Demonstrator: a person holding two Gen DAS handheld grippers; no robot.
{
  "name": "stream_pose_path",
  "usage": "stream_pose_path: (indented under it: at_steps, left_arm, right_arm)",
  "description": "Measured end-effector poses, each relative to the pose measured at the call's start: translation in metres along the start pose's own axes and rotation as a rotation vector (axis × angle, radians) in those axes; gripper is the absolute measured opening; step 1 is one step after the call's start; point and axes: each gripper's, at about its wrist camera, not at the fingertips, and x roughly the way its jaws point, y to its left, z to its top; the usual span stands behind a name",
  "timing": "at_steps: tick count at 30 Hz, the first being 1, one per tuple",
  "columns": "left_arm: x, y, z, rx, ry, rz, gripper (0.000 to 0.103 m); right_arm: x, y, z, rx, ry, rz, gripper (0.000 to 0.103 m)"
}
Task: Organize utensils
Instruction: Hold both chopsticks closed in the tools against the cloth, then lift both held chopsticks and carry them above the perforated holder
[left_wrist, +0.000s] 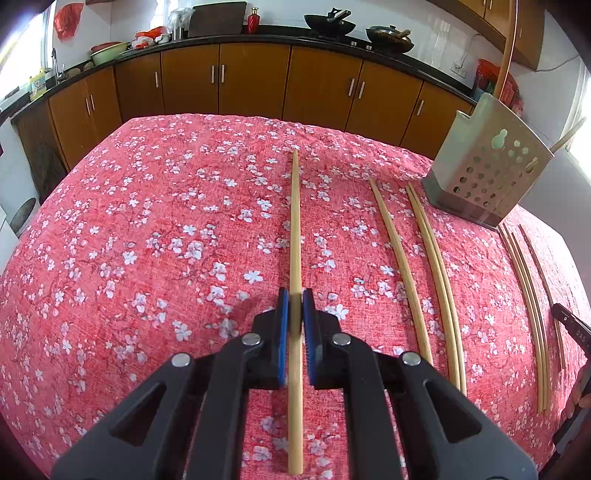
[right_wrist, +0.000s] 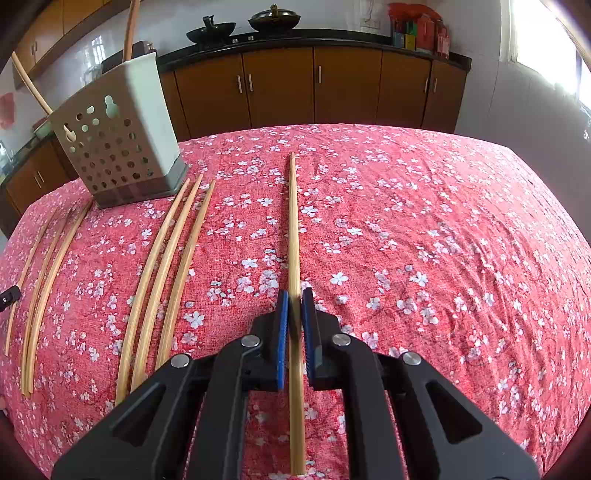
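Note:
My left gripper (left_wrist: 295, 306) is shut on a bamboo chopstick (left_wrist: 294, 221) that lies along the red floral tablecloth (left_wrist: 147, 240). My right gripper (right_wrist: 294, 306) is shut on another bamboo chopstick (right_wrist: 293, 221) on the same cloth. A perforated grey utensil holder (left_wrist: 484, 173) stands at the back right in the left wrist view and at the back left in the right wrist view (right_wrist: 122, 147), with chopsticks sticking out of it. Several loose chopsticks (left_wrist: 436, 266) lie on the cloth between the two grippers; they also show in the right wrist view (right_wrist: 162, 273).
Brown kitchen cabinets (left_wrist: 251, 81) under a black counter run behind the table, with woks (left_wrist: 328, 22) on the stove. The other gripper's tip (left_wrist: 572, 325) shows at the right edge of the left wrist view.

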Motion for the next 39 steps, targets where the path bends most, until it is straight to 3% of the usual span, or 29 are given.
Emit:
stream_pose_path:
  at_steps: [32, 39]
  left_arm:
    - [-0.001, 0.001, 0.001, -0.012, 0.001, -0.018, 0.011]
    - [-0.011, 0.001, -0.012, 0.011, 0.005, -0.001, 0.011]
  right_arm:
    - [0.0, -0.001, 0.001, 0.014, 0.002, 0.008, 0.01]
    - [-0.008, -0.005, -0.008, 0.035, 0.003, 0.028, 0.01]
